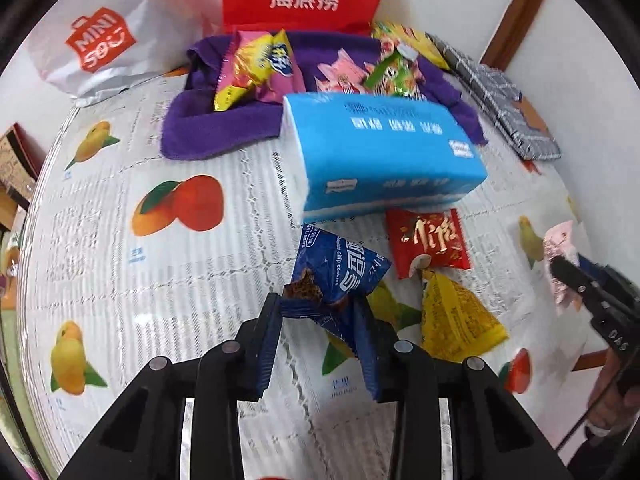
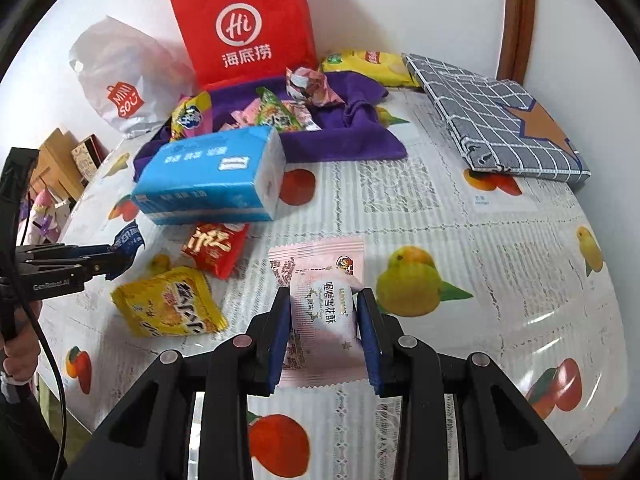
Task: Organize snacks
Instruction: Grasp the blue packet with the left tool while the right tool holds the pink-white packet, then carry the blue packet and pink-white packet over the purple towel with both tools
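My left gripper (image 1: pixel 318 312) is shut on a dark blue cookie packet (image 1: pixel 340 276) and holds it above the table; it also shows in the right wrist view (image 2: pixel 126 242). My right gripper (image 2: pixel 322 300) is shut on a pink snack packet (image 2: pixel 320 304), seen at the right edge of the left wrist view (image 1: pixel 560 256). A red packet (image 2: pixel 214 248) and a yellow packet (image 2: pixel 168 304) lie on the table. A purple cloth (image 2: pixel 332 140) at the back holds several snacks.
A blue tissue pack (image 2: pixel 208 176) lies in front of the purple cloth. A red paper bag (image 2: pixel 244 20) and a white Miniso bag (image 2: pixel 124 80) stand at the back. A grey checked cloth bag (image 2: pixel 496 116) lies at the back right. The fruit-print tablecloth (image 2: pixel 500 264) covers the table.
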